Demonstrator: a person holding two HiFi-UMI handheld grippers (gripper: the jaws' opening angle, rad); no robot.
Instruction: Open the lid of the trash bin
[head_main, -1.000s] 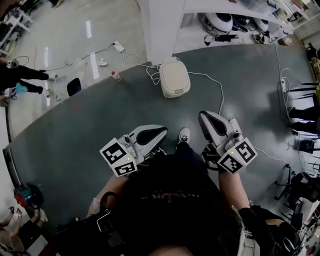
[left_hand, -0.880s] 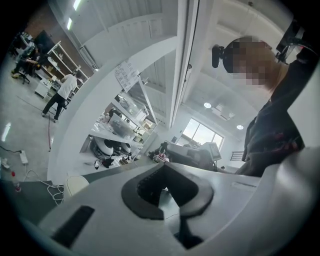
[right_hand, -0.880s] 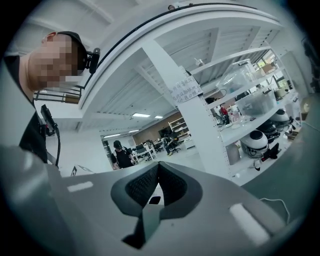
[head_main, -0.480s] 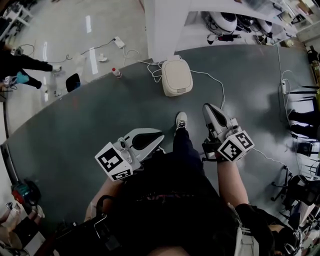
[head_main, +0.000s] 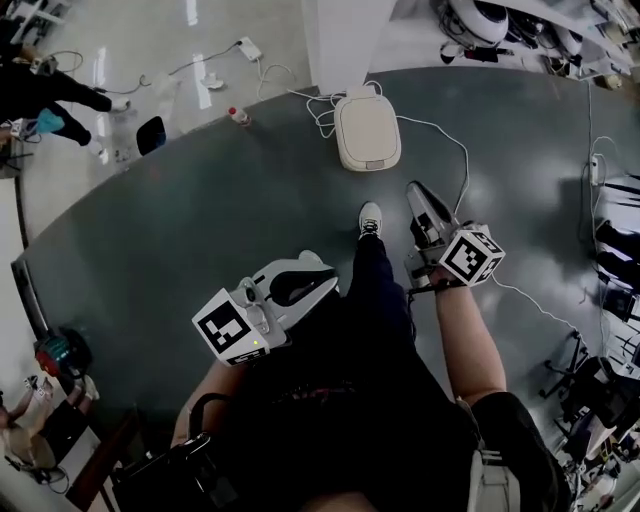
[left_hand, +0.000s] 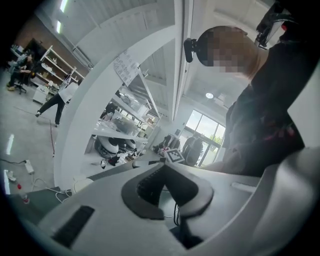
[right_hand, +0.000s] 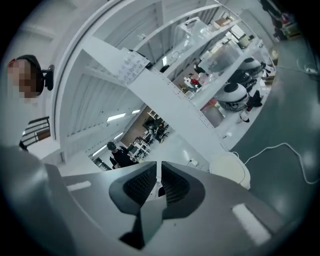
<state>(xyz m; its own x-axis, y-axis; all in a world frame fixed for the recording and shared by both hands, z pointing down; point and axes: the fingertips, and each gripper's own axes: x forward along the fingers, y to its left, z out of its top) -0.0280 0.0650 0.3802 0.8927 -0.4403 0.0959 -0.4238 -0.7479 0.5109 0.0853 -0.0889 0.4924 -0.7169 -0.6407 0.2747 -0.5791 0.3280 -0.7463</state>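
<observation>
The cream trash bin (head_main: 367, 132) stands on the dark grey floor mat beside a white pillar, lid down. It also shows in the right gripper view (right_hand: 231, 170) and, small, in the left gripper view (left_hand: 82, 184). My right gripper (head_main: 416, 193) points toward the bin, still well short of it. Its jaws (right_hand: 159, 174) are opening, a thin slit apart, with nothing between them. My left gripper (head_main: 316, 276) hangs lower left by my leg. In its own view it (left_hand: 169, 181) is open and empty.
A white cable (head_main: 447, 138) runs from the bin across the mat (head_main: 200, 230). The white pillar (head_main: 345, 30) rises just behind the bin. My shoe (head_main: 370, 219) is in front of it. A power strip (head_main: 247, 48) and small bottle (head_main: 238, 116) lie left. Stands crowd the right edge.
The right gripper has dropped and rolled, its marker cube turned, and its jaws have parted slightly. My foot has stepped toward the bin. The left gripper sank a little.
</observation>
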